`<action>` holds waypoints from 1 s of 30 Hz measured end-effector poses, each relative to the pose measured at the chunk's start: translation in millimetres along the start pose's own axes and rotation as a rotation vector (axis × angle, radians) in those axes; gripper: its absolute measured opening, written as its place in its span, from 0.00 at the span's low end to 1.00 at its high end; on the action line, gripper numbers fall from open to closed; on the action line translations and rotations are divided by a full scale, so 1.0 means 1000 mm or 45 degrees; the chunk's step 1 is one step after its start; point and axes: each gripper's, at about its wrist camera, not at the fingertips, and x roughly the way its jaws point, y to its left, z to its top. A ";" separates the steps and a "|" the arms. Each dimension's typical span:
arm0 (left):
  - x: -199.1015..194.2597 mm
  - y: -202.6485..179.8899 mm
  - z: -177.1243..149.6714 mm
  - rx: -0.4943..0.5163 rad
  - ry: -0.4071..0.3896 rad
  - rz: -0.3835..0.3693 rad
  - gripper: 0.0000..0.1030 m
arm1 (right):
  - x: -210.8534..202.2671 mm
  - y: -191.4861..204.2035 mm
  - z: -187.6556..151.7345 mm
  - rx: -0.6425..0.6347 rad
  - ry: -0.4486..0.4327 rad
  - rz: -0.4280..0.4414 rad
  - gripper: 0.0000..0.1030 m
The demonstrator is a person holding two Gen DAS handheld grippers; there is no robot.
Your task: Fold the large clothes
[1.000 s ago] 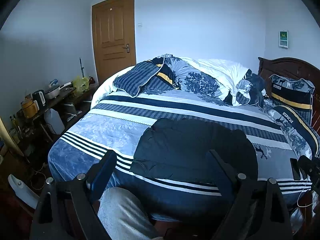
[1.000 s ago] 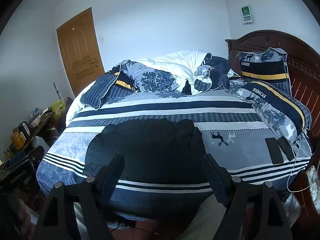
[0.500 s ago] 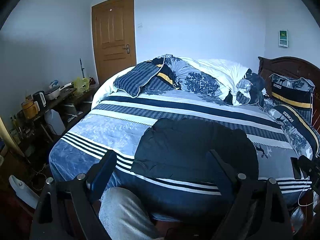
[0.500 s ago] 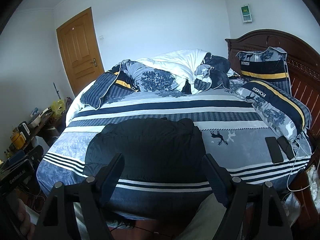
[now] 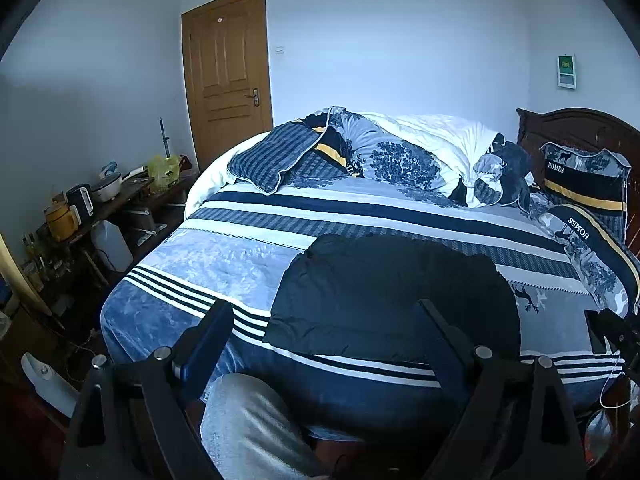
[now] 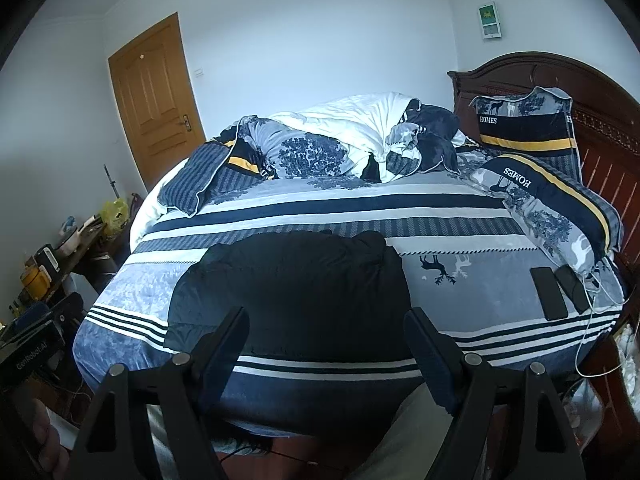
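Both your grippers, left gripper (image 5: pixel 324 328) and right gripper (image 6: pixel 326 336), gape wide and empty, short of the folded black jacket (image 6: pixel 292 284) on the bed (image 6: pixel 440 216).

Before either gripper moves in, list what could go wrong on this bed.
1. The two phones with white cables lie right of the black jacket; a wide sweep by the right gripper could snag them.
2. The jacket's near hem lies by the bed edge, so pulling toward you may slide it off.
3. Both grippers, the left gripper included, are open and back, so they could pinch bedspread along with the jacket.
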 end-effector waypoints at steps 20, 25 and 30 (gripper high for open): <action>0.002 0.010 -0.001 0.014 0.006 -0.001 0.88 | 0.002 -0.003 0.001 -0.001 0.005 0.001 0.80; 0.002 0.014 0.000 0.021 0.005 -0.004 0.88 | 0.002 -0.003 0.001 -0.001 0.004 0.000 0.80; 0.002 0.013 0.000 0.023 0.005 -0.004 0.88 | 0.002 -0.003 0.001 -0.003 0.004 0.001 0.80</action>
